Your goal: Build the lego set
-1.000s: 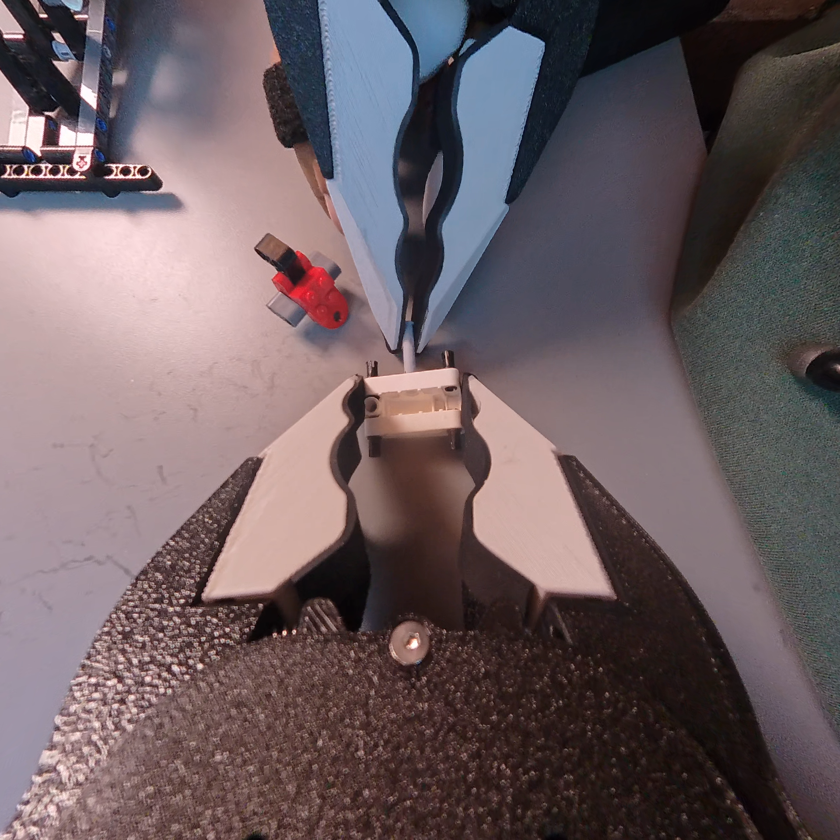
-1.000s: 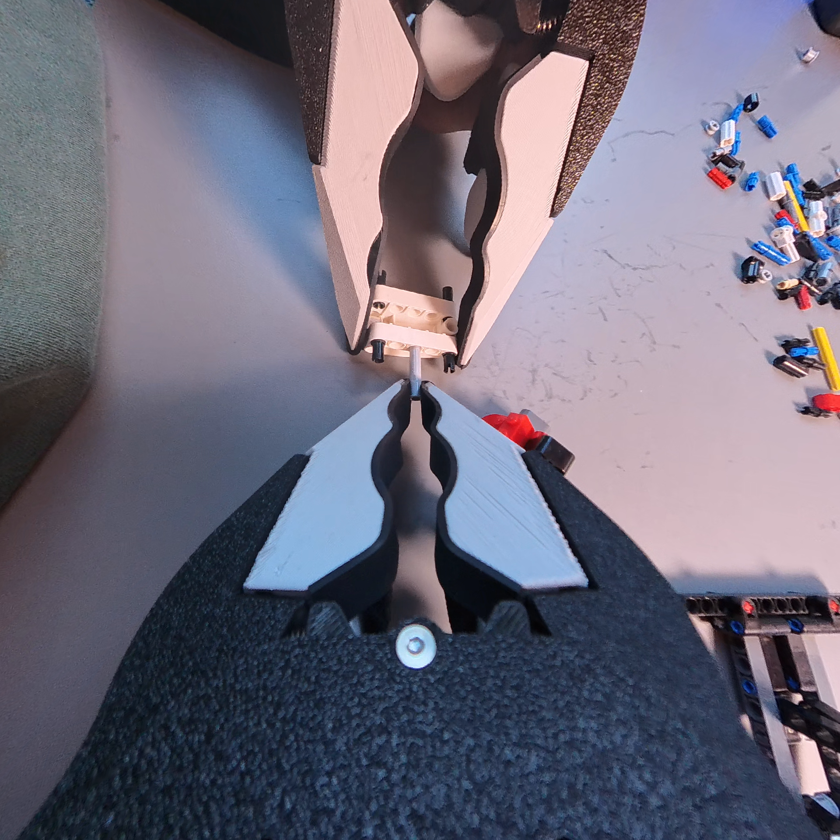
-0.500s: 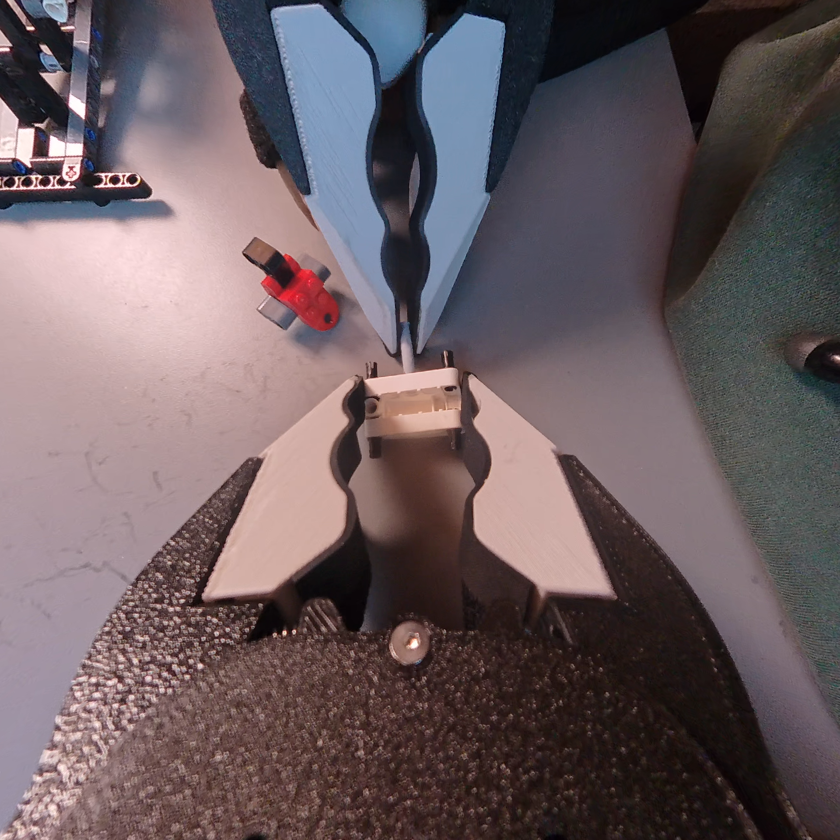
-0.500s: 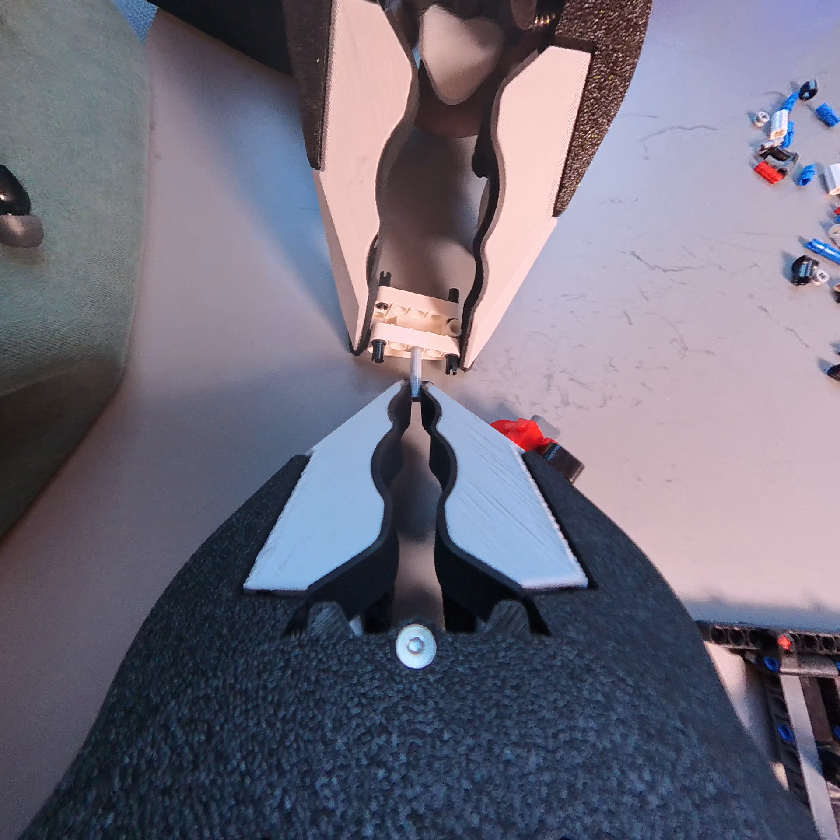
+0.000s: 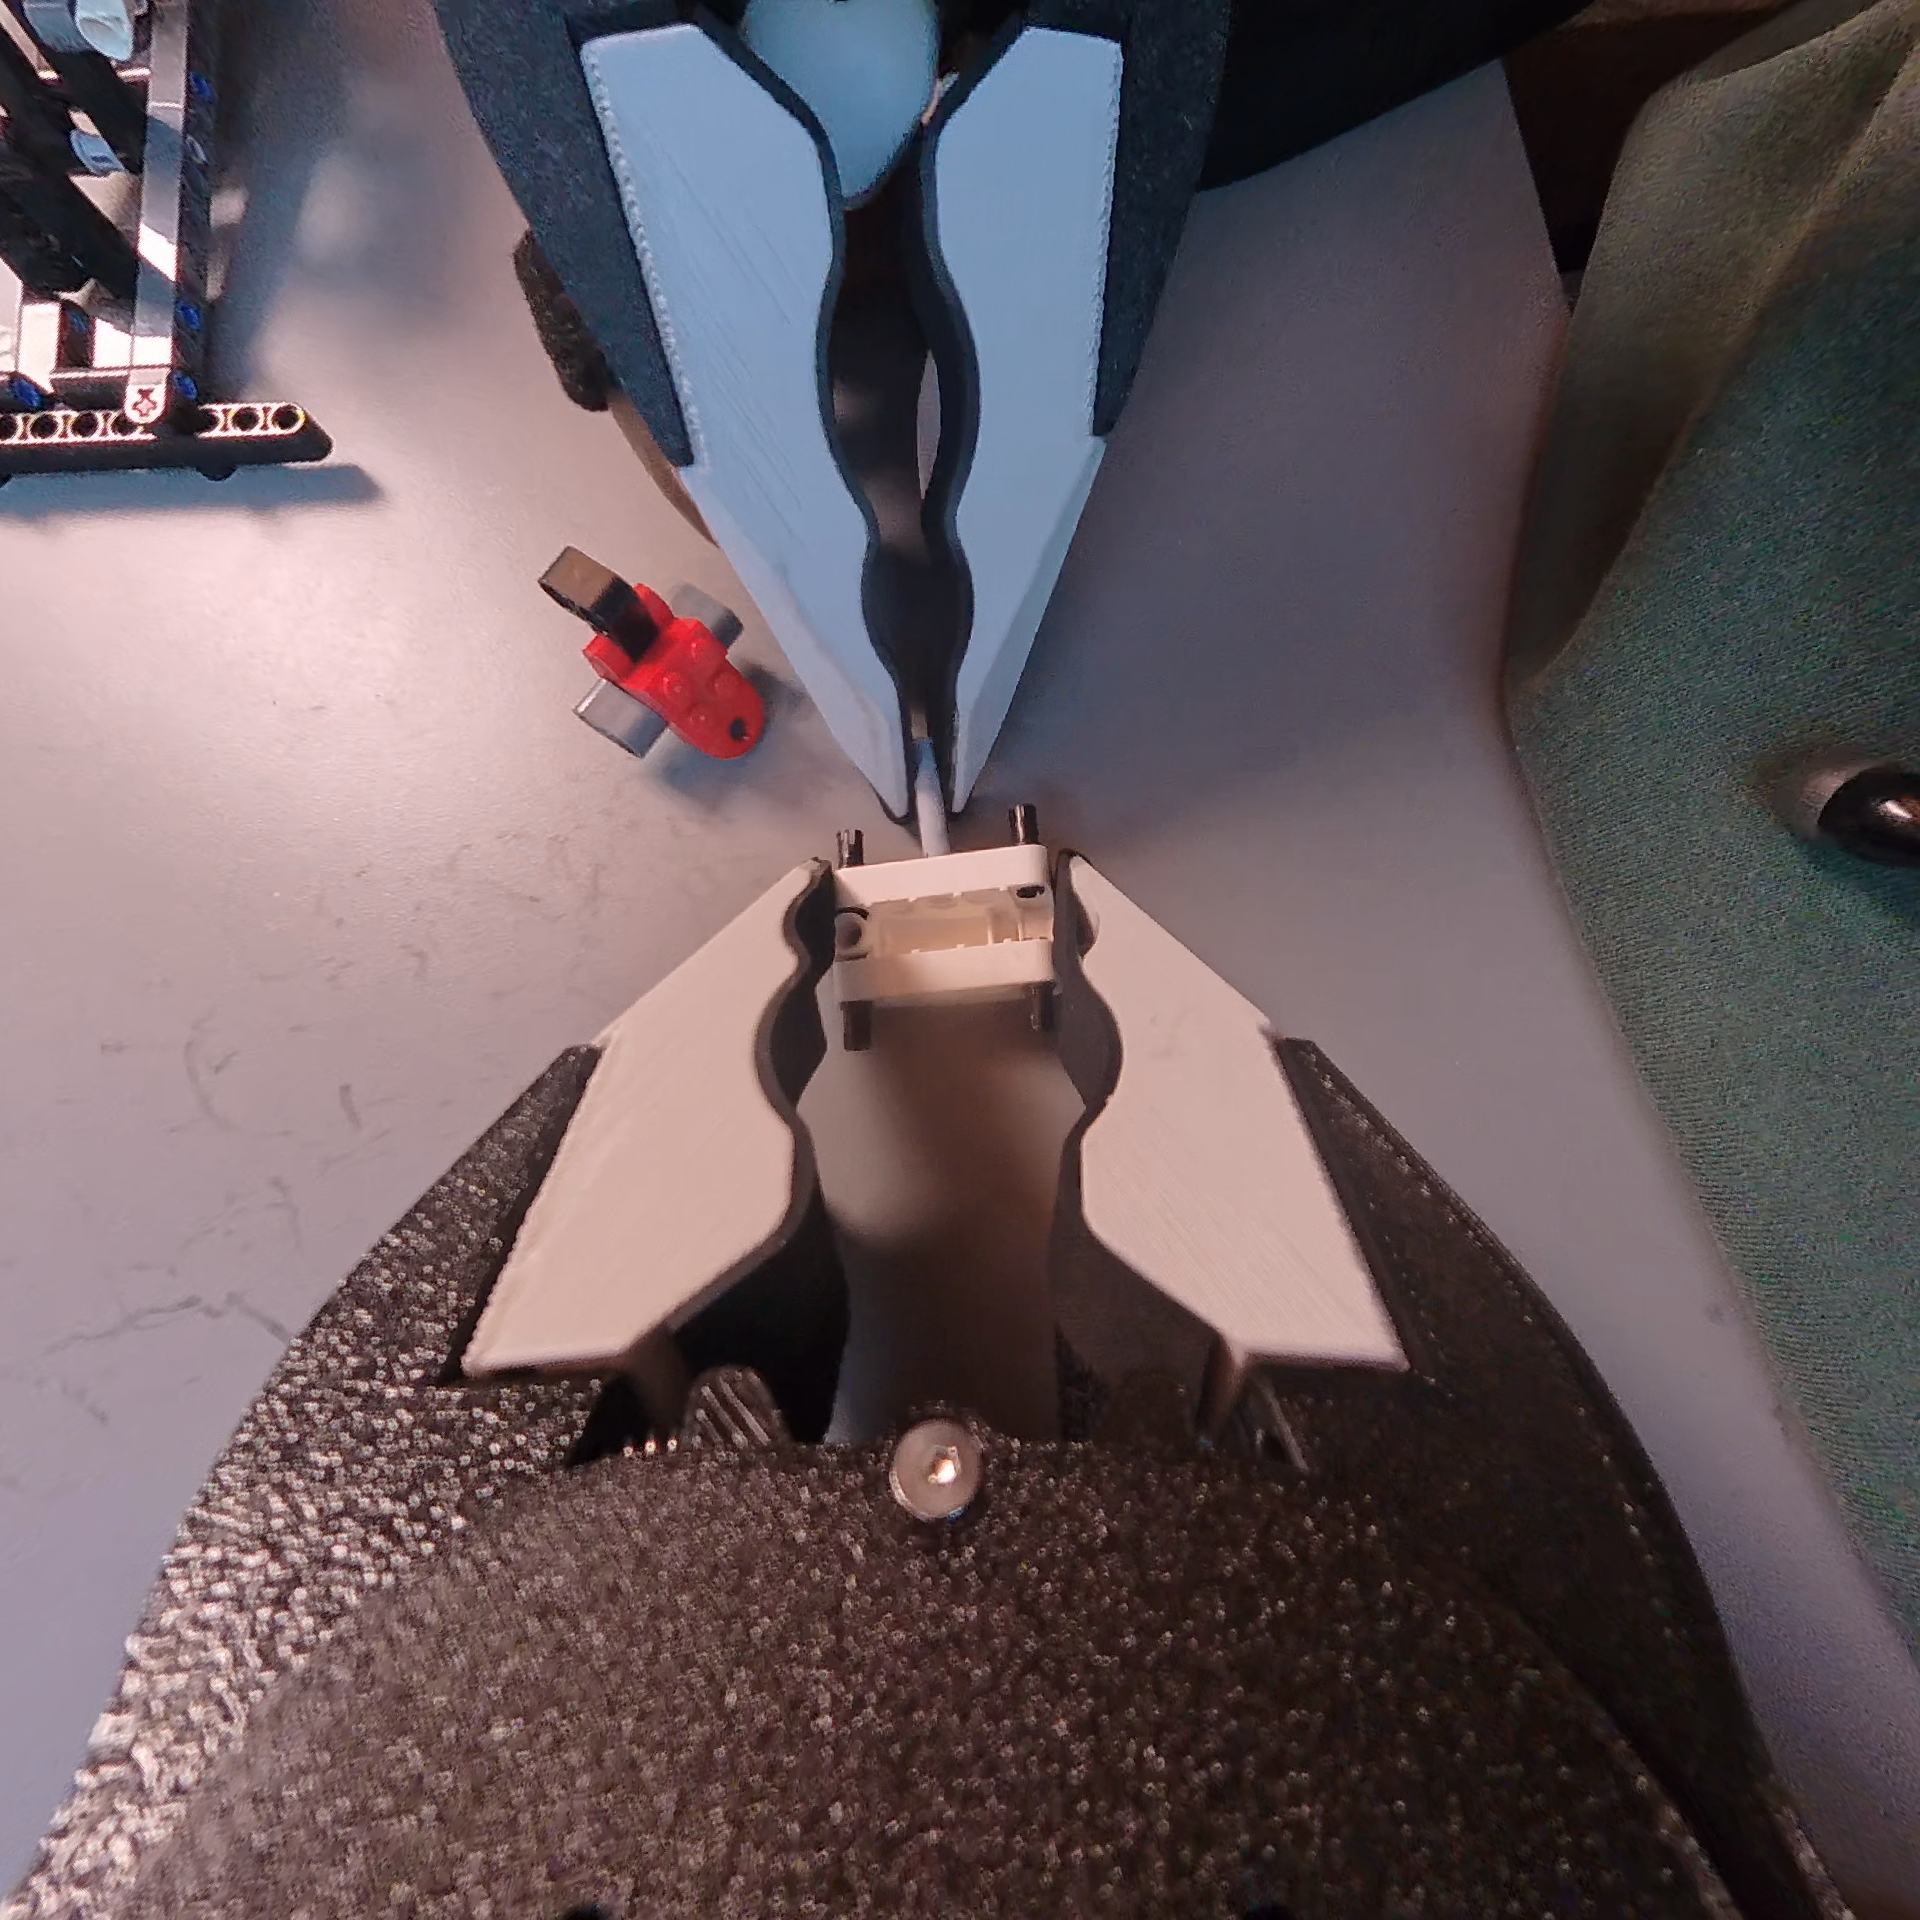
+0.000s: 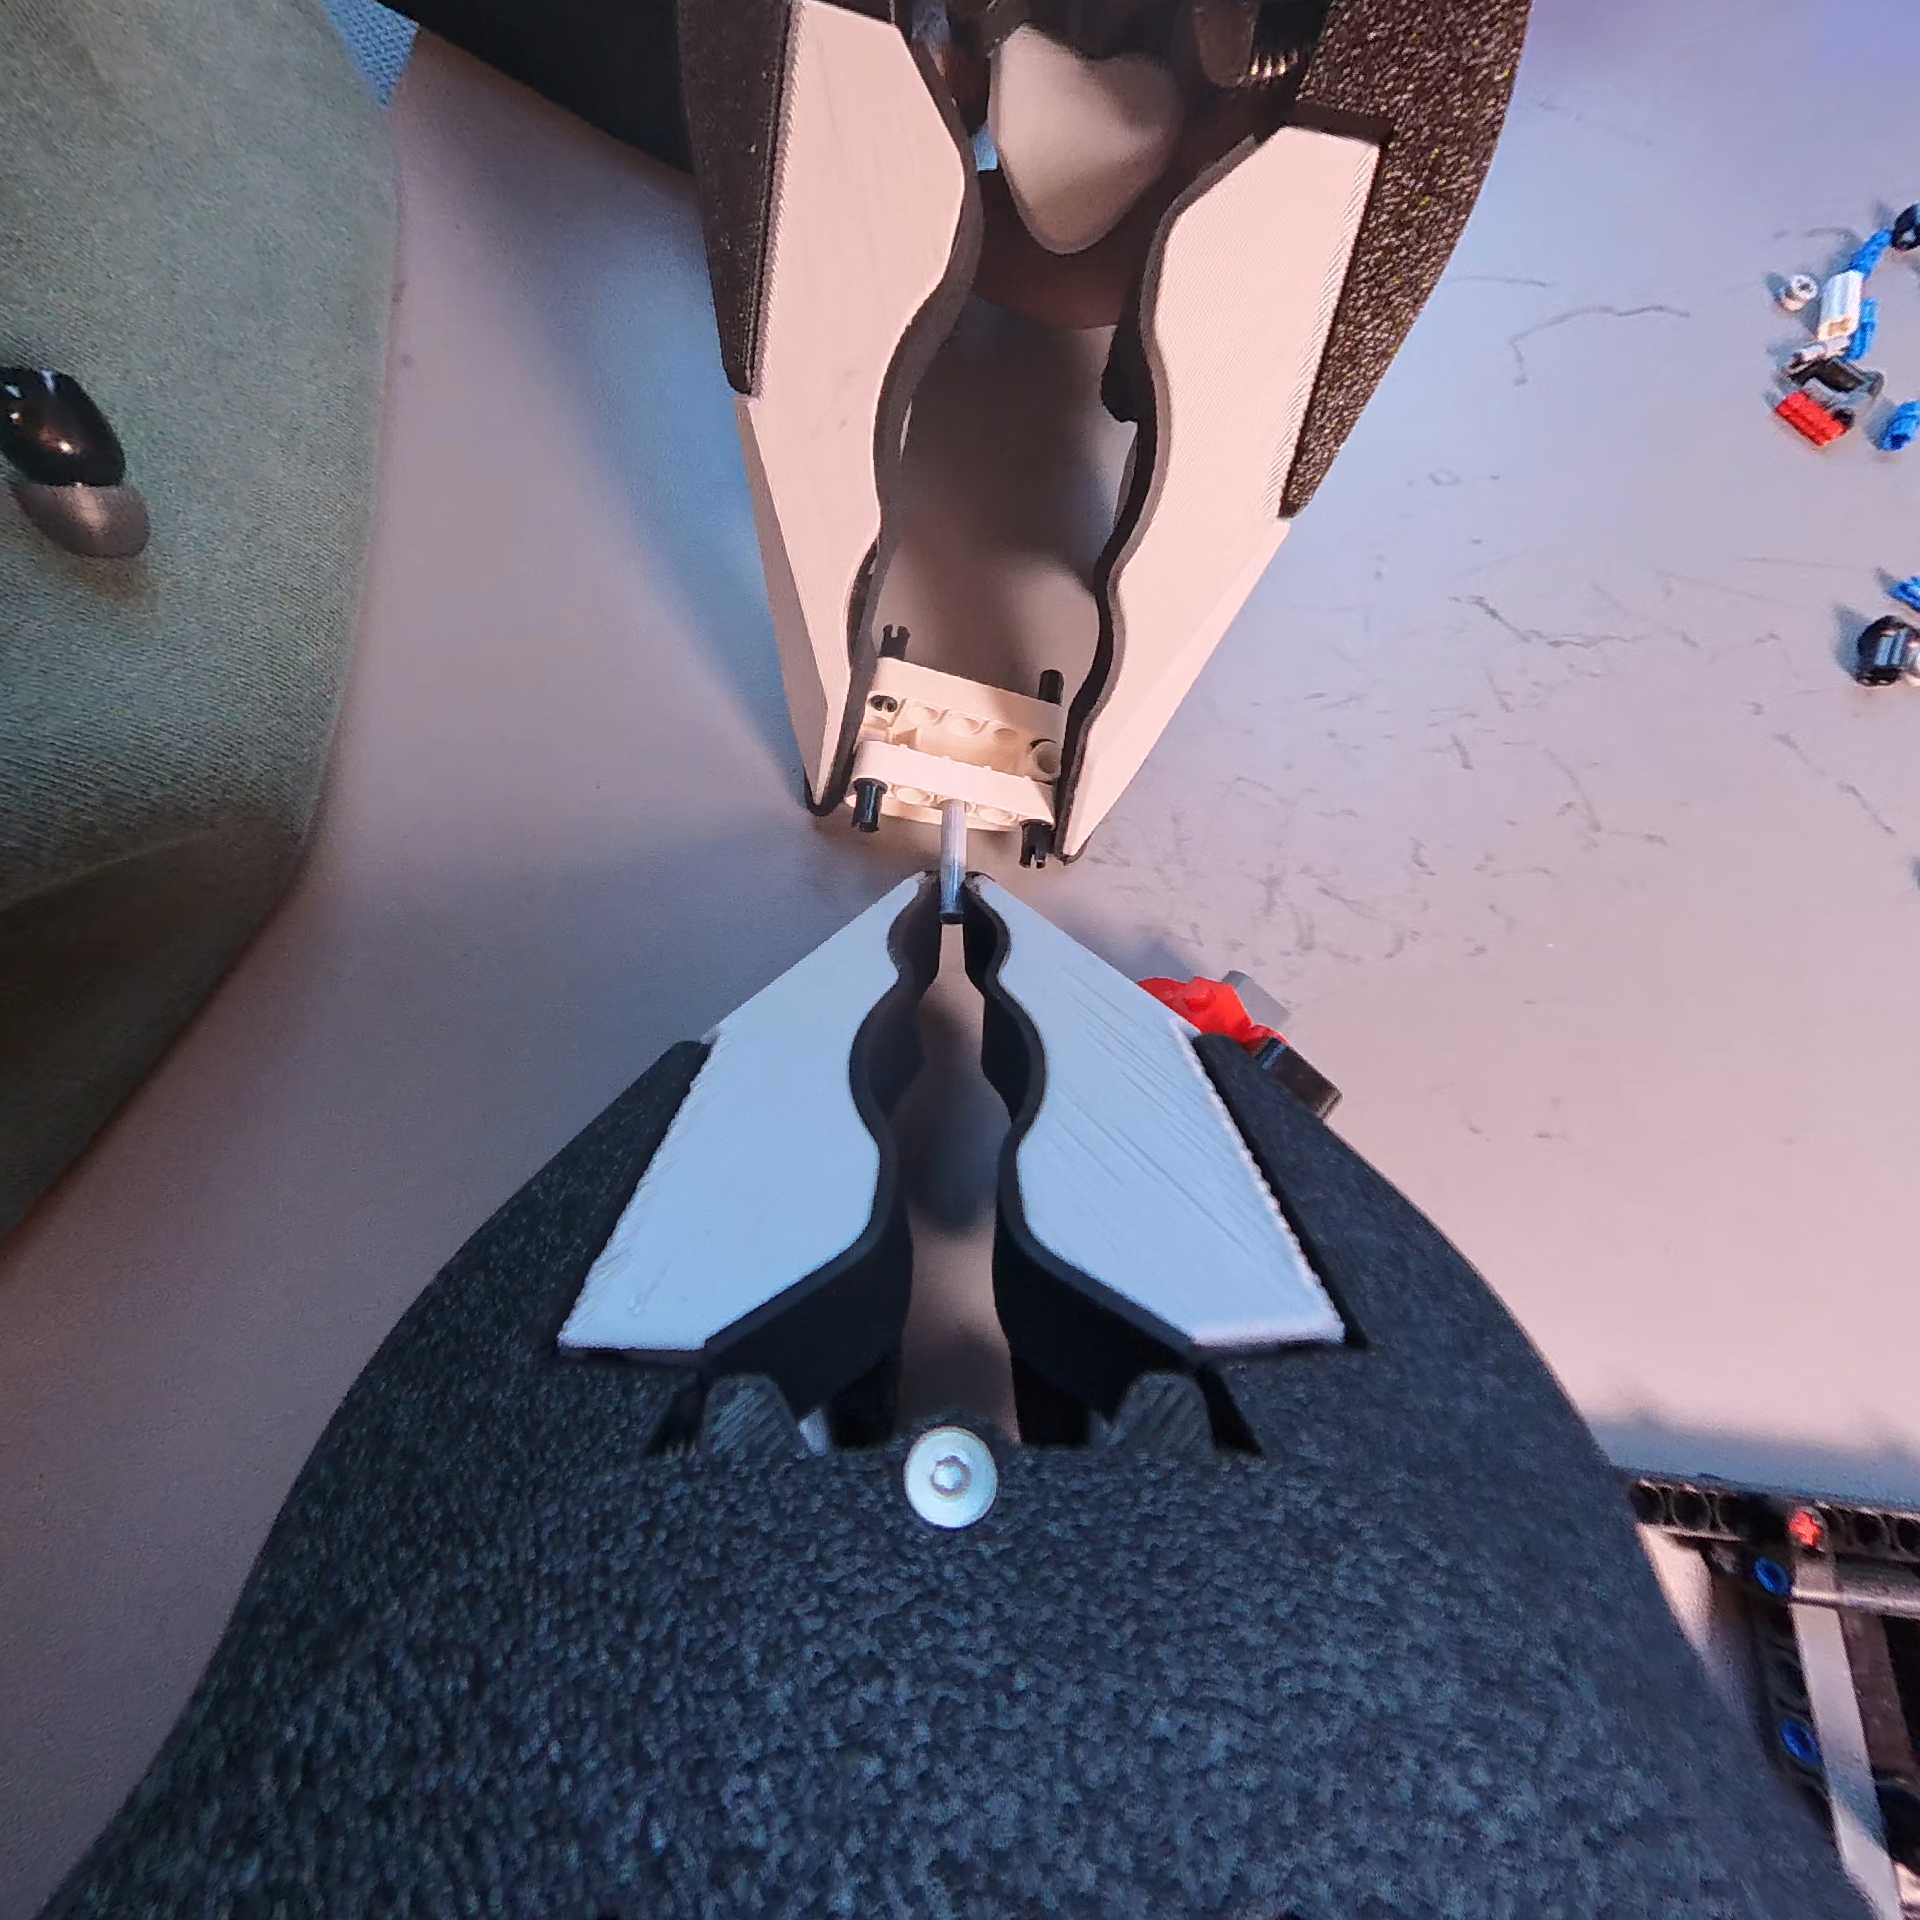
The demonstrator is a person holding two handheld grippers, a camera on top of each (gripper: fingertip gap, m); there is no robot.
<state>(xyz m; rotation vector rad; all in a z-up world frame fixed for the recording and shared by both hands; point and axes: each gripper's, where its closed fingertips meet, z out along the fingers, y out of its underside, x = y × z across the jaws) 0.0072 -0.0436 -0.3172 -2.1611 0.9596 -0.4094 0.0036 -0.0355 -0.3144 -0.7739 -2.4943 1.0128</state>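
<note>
Above the grey bench (image 5: 260,1039), the left gripper (image 5: 945,914) has its fingers clamped on a white frame piece (image 5: 940,920), while the right gripper (image 6: 948,902) pinches a grey axle (image 6: 951,847) partly seated in it. Judging by the unfinished black chassis (image 5: 114,312) and loose parts (image 6: 1839,353), much remains.

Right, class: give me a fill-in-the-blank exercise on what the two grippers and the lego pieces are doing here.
1. The left gripper is shut on a ____ frame piece.
2. The right gripper pinches a thin grey ____ that enters that frame.
3. The loose red piece lies on the ____.
4. Black ____ stick out at the frame's corners.

Missing words: white; axle; table; pins
</note>
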